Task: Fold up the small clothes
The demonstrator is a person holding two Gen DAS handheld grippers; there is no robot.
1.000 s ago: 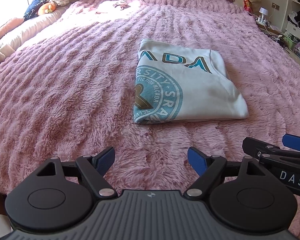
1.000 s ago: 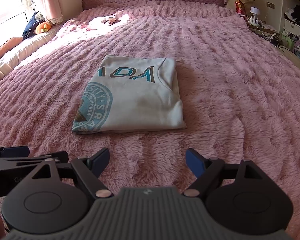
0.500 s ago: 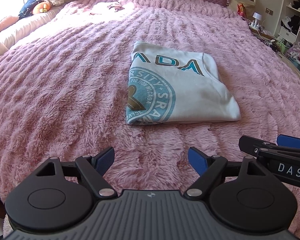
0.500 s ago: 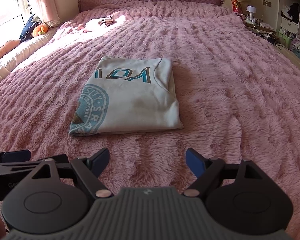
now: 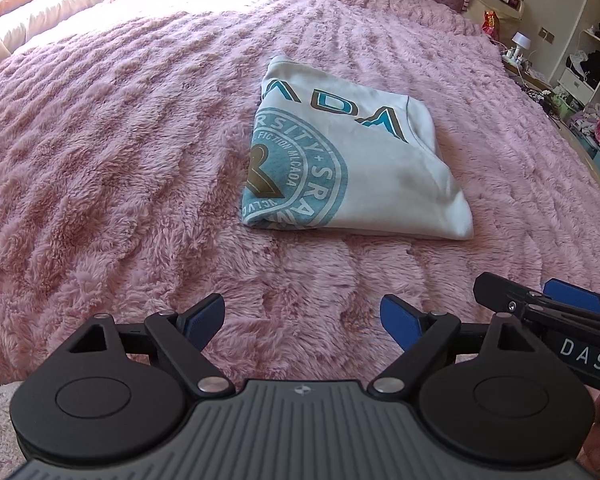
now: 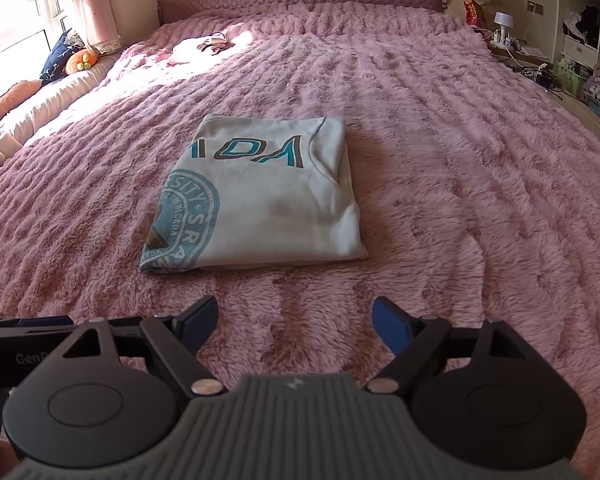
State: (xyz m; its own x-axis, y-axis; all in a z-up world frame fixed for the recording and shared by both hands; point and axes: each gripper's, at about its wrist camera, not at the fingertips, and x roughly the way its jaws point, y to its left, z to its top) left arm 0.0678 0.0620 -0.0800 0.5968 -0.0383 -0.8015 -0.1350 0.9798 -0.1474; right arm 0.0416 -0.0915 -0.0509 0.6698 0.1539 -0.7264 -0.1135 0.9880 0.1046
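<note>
We log one folded white T-shirt with teal round print lying on a fluffy pink bedspread. Our left gripper and right gripper both spread wide, holding nothing, short of the shirt.

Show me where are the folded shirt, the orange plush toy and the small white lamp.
folded shirt (image 6: pixel 284 216): right wrist view, on its plain white middle.
orange plush toy (image 6: pixel 80 60): right wrist view, on its round body.
small white lamp (image 6: pixel 504 20): right wrist view, on its shade.

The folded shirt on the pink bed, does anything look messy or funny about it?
Mostly tidy. The folded shirt lies flat on the pink blanket, but a faint brownish smudge marks its white middle, like a stain. Both grippers, left and right, are open and apart from it.
</note>
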